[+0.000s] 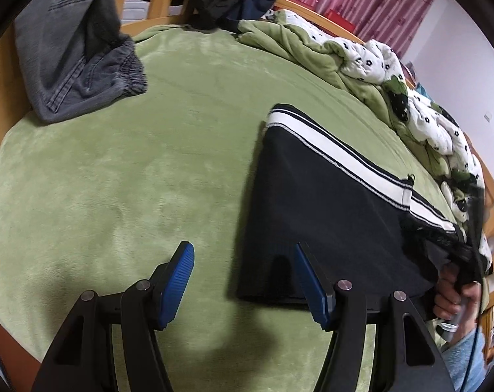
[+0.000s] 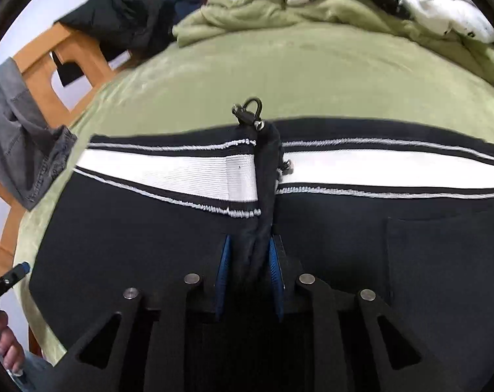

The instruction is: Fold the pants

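The bed [image 1: 132, 170], under a green plush cover, carries everything. On its right half lie the black pants [image 1: 315, 215], partly folded, their white side stripe [image 2: 168, 173] edged with thin white stitching; no brand, label or writing can be read on them. A rumpled green-and-white quilt [image 1: 361, 62] is heaped along the far edge, and grey jeans [image 1: 73, 52] hang over the wooden bed frame [image 2: 67, 55] at the left, with dark clothes beside them. The left tongs [image 1: 243, 281] hover spread wide above the cover, holding nothing, their right finger over the near edge of the pants. The right tongs [image 2: 248, 271] are pinching a bunched fold of the pants. A small metal clip [image 2: 248, 111] sits at that fold's top.
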Tool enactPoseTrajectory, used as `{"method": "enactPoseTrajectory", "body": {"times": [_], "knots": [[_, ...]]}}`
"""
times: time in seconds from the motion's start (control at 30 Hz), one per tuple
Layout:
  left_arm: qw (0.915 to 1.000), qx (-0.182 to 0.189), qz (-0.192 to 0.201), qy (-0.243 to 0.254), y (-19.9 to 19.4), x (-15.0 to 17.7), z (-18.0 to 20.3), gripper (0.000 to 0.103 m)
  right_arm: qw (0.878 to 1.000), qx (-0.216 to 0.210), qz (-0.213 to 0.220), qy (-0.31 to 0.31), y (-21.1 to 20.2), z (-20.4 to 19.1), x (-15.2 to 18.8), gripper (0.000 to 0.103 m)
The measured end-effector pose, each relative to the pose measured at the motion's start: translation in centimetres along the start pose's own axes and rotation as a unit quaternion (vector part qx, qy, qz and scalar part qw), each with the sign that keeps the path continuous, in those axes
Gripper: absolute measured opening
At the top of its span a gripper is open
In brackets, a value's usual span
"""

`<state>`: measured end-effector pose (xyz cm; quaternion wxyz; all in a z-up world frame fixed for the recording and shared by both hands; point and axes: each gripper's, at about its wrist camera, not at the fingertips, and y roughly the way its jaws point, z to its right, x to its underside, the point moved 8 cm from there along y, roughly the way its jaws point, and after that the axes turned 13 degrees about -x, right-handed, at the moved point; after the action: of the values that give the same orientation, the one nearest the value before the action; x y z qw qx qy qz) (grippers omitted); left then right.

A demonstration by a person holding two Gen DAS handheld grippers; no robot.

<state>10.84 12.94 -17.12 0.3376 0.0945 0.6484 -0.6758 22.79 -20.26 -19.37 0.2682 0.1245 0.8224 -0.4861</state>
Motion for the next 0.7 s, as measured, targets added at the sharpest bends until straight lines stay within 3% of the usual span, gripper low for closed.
{"method": "enactPoseTrajectory", "body": {"times": [0.13, 0.23, 0.3, 0.33, 0.53, 0.7], "knots": [[0.9998, -0.007, -0.007, 0.017, 0.6, 0.6, 0.5, 0.061, 0.998, 0.006, 0.042, -0.038, -4.5, -2.2, 1.4, 0.043], [0.9991, 0.012, -0.04, 0.008, 1.6, 1.6, 0.5, 0.061, 0.997, 0.005, 0.022, -0.07, -5.0, -3.7, 4.8, 0.049], [0.9984, 0.026, -0.05, 0.0, 1.8, 2.0, 0.4, 0.061, 0.996, 0.015, -0.018, -0.083, -3.7, -3.7, 6.7, 0.048], [0.9982, 0.035, -0.049, -0.004, 1.6, 2.2, 0.3, 0.061, 0.995, 0.023, -0.017, -0.09, -3.5, -3.7, 7.2, 0.048], [0.9939, 0.097, -0.053, -0.003, 0.9, 4.4, 1.1, 0.061, 0.996, 0.032, 0.04, -0.076, -7.6, -3.5, 5.9, 0.049], [0.9921, 0.108, -0.048, -0.043, 1.6, 4.6, 0.7, 0.062, 0.997, 0.018, 0.071, -0.034, -10.5, -1.5, 5.4, 0.049]]}}
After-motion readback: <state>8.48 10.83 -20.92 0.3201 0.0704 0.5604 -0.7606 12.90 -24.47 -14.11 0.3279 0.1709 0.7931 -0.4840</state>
